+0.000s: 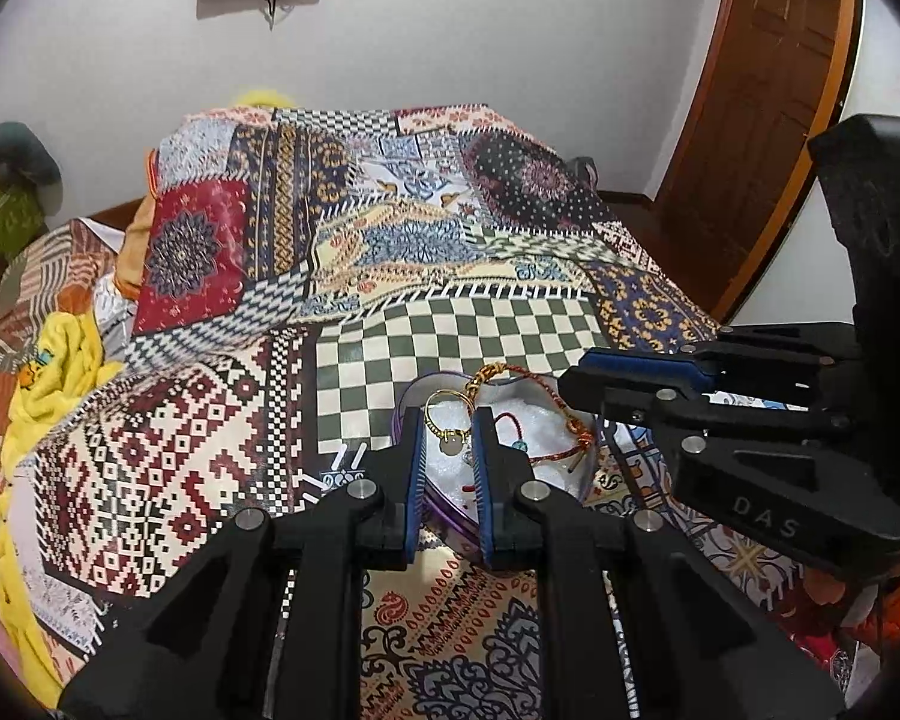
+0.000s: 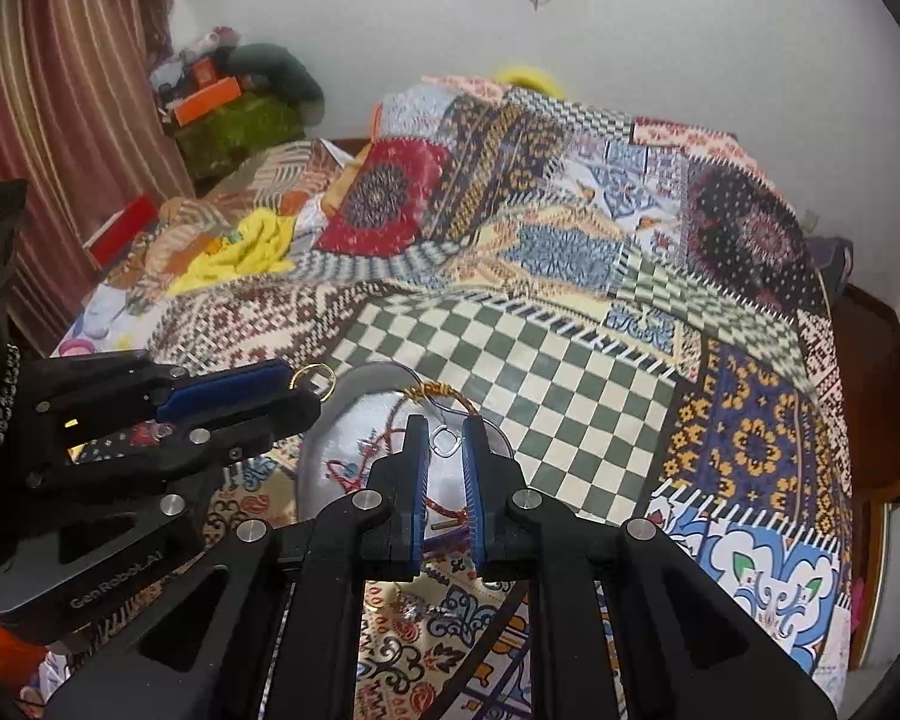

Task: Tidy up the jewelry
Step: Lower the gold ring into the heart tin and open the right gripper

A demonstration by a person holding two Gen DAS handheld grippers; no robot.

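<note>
A clear heart-shaped jewelry box with a purple rim [image 1: 444, 510] and white padding lies on the patterned bedspread. A red and gold braided bracelet [image 1: 561, 414] and a red cord bracelet [image 1: 513, 429] lie in it. My left gripper [image 1: 447, 417] is shut on a gold ring with a charm [image 1: 444, 414], over the box's left side. In the right wrist view the box [image 2: 354, 414] shows and my right gripper [image 2: 445, 426] is shut on a small silver ring [image 2: 445, 441] above the padding. The left gripper [image 2: 306, 381] is at the left there, gold ring [image 2: 313, 377] at its tip.
The patchwork bedspread [image 1: 450, 324] covers the whole bed. A yellow cloth [image 1: 48, 372] and piled clothes lie at the left. A wooden door [image 1: 768, 90] stands at the right. A striped curtain [image 2: 60, 120] and clutter are at the far left.
</note>
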